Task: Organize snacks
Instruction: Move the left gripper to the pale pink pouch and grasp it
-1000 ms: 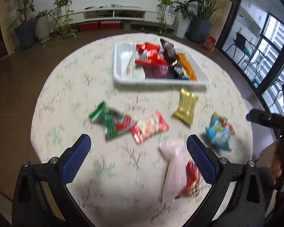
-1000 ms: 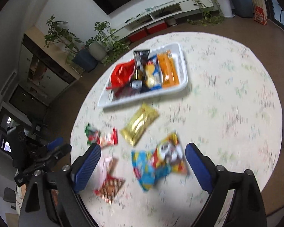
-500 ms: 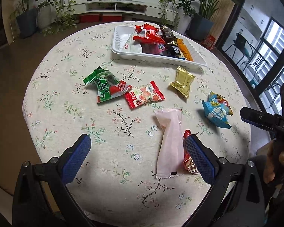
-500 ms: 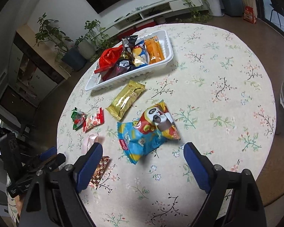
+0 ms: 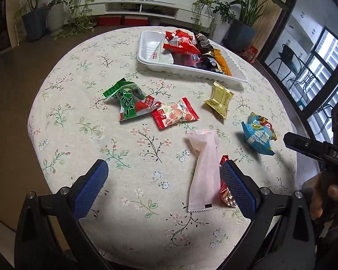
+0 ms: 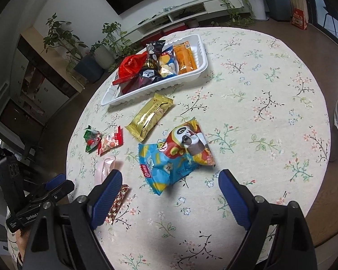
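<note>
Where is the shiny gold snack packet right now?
The shiny gold snack packet lies flat on the flowered tablecloth, just in front of the white plastic tray and beyond the blue panda snack bag; in the left wrist view it sits right of centre.

A matt floral cloth tablecloth (image 5: 83, 121) carries a smooth white plastic tray (image 5: 146, 51), a shiny gold foil packet (image 6: 149, 116) and a frosted pink wrapper (image 5: 205, 168).
</note>
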Available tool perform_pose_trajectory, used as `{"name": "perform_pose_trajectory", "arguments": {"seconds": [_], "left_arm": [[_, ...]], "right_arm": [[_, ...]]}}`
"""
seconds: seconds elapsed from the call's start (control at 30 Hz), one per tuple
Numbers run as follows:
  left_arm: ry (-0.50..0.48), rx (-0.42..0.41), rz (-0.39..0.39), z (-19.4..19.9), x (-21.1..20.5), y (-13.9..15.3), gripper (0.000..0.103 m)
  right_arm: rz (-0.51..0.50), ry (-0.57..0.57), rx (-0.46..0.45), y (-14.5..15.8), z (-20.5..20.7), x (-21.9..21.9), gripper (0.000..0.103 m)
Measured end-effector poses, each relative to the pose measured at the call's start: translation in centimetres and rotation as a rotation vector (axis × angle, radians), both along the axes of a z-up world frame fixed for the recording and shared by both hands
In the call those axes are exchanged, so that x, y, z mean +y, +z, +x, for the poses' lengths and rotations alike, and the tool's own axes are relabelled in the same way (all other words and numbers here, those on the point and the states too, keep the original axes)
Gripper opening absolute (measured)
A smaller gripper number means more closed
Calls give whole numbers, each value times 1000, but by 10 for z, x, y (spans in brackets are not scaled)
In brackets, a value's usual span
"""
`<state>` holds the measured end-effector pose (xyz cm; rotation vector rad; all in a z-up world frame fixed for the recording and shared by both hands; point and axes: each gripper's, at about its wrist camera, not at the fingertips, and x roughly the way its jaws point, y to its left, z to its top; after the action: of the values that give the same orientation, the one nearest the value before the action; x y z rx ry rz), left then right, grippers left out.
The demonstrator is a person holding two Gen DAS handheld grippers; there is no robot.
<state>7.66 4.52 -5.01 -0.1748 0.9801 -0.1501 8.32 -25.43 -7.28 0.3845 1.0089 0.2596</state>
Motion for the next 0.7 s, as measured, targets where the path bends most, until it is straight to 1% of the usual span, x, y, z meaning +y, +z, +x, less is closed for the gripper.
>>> {"name": "perform_pose_trajectory", "arguments": {"seconds": [0.2, 0.3, 0.47, 0.53, 0.6, 0.7], "left_arm": [[-8, -2, 2, 1, -3, 1, 101], [-29, 1, 13, 5, -9, 2, 101], [-107, 51, 86, 18, -36, -4, 101], [-125, 55, 103, 24, -43, -8, 101], [-126, 66, 112, 30, -46, -11, 96], [-122, 77, 120, 37, -48, -14, 92]], "right_arm": [[-5, 3, -7, 2, 0, 0, 90], [4, -1, -5, 3, 1, -1, 90], [3, 4, -10, 3, 3, 0, 90], [4, 5, -9, 3, 3, 0, 90], [6, 5, -7, 1, 3, 0, 90], [8, 1, -1, -1, 3, -3, 90]]}}
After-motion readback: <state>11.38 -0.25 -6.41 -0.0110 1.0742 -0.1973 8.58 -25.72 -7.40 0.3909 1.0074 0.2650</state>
